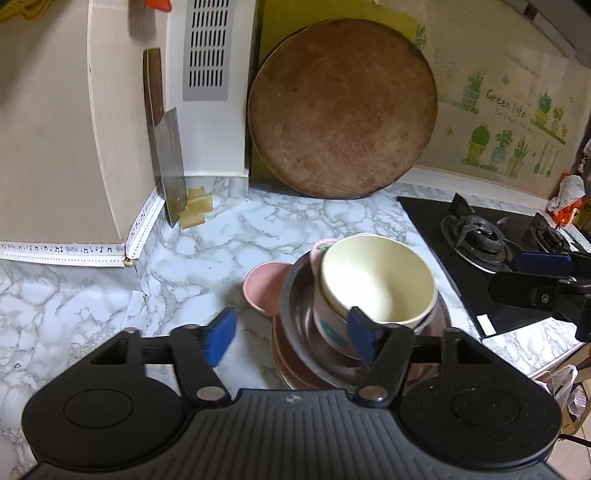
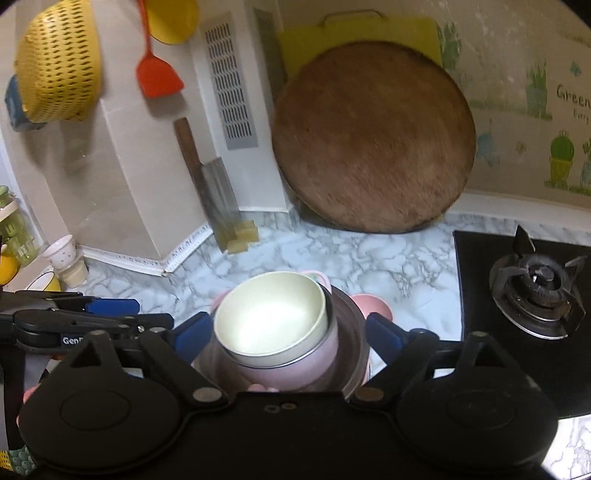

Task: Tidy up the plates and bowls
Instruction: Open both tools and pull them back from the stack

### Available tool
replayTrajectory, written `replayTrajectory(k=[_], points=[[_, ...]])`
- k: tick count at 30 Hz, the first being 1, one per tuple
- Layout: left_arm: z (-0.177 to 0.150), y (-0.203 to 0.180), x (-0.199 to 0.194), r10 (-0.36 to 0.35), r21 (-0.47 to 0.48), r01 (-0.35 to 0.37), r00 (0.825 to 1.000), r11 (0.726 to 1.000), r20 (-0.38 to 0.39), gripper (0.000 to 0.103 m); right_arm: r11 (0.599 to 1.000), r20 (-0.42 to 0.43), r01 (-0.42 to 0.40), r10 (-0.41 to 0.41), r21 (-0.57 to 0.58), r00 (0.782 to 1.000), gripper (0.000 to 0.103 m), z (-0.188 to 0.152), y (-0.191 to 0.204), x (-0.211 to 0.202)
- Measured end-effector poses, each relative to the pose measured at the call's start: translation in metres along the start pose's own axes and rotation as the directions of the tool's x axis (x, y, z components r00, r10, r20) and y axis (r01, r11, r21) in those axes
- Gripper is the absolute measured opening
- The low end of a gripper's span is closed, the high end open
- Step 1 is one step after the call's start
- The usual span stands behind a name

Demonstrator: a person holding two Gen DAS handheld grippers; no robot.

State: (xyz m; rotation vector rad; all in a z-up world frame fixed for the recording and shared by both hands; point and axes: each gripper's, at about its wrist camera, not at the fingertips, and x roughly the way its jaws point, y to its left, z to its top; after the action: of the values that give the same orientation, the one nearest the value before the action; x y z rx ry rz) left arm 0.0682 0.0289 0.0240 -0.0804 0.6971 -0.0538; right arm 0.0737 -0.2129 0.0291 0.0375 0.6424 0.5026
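Observation:
A stack of dishes stands on the marble counter [image 1: 92, 295]. A cream bowl [image 1: 376, 277] sits tilted in a pink patterned bowl [image 1: 328, 328], inside a steel bowl [image 1: 299, 325], on pink plates [image 1: 284, 354]. A small pink bowl [image 1: 264, 291] sits behind the stack. My left gripper [image 1: 291, 336] is open, its right pad against the pink bowl's side. In the right wrist view the cream bowl [image 2: 273, 317] lies between the wide-open pads of my right gripper [image 2: 288, 336], which straddle the steel bowl [image 2: 351, 332]. The right gripper also shows in the left wrist view [image 1: 535, 273].
A round wooden board [image 1: 343, 110] leans on the back wall before a yellow board [image 2: 354, 33]. A cleaver [image 1: 170, 162] leans at the left. A black gas hob [image 1: 480, 236] is at the right. Cups [image 2: 64, 254] and a jar stand far left; a colander [image 2: 59, 62] and spatula hang above.

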Motion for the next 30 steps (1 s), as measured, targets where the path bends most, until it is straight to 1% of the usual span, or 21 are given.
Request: replayTrajectory(k=[4, 5, 7, 11, 12, 14, 16, 20, 23, 30], points=[[-0.006, -0.008, -0.015, -0.003, 0.022, 0.002, 1.0, 1.0, 0.031, 0.074, 1.0, 0.034, 0.003, -0.003, -0.012, 0.999, 0.101, -0.005, 0.006, -0.013], [-0.007, -0.01, -0.019, -0.007, 0.026, 0.006, 0.999, 1.0, 0.038, 0.076, 1.0, 0.042, 0.005, -0.005, -0.012, 0.999, 0.102, -0.007, 0.007, -0.016], [-0.01, -0.014, -0.024, -0.018, 0.028, 0.017, 0.999, 0.999, 0.047, 0.079, 1.0, 0.053, 0.008, -0.008, -0.004, 0.999, 0.103, -0.011, 0.009, -0.022], [-0.015, -0.019, -0.033, -0.039, 0.033, 0.037, 0.998, 0.999, 0.057, 0.081, 1.0, 0.072, 0.017, -0.019, 0.018, 0.997, 0.103, -0.018, 0.011, -0.032], [-0.016, -0.02, -0.035, -0.041, 0.034, 0.039, 0.997, 0.999, 0.061, 0.082, 1.0, 0.078, 0.021, -0.023, 0.021, 0.997, 0.103, -0.019, 0.012, -0.034], [-0.019, -0.022, -0.038, -0.042, 0.03, 0.039, 0.997, 0.999, 0.072, 0.093, 0.999, 0.091, 0.027, -0.029, 0.023, 0.995, 0.103, -0.022, 0.014, -0.038], [-0.021, -0.023, -0.04, -0.044, 0.017, 0.043, 0.996, 0.999, 0.075, 0.098, 0.999, 0.103, 0.034, -0.037, 0.031, 0.994, 0.103, -0.025, 0.015, -0.042], [-0.024, -0.024, -0.041, -0.046, 0.003, 0.046, 0.997, 0.999, 0.054, 0.098, 0.997, 0.108, 0.046, -0.053, 0.062, 0.993, 0.103, -0.032, 0.016, -0.047], [-0.027, -0.025, -0.042, -0.05, -0.006, 0.05, 0.998, 0.999, 0.04, 0.098, 0.997, 0.105, 0.056, -0.062, 0.054, 0.993, 0.103, -0.038, 0.019, -0.048], [-0.032, -0.023, -0.044, -0.055, -0.03, 0.056, 0.998, 0.998, 0.032, 0.098, 0.994, 0.091, 0.054, -0.063, 0.1, 0.994, 0.103, -0.046, 0.021, -0.051]])
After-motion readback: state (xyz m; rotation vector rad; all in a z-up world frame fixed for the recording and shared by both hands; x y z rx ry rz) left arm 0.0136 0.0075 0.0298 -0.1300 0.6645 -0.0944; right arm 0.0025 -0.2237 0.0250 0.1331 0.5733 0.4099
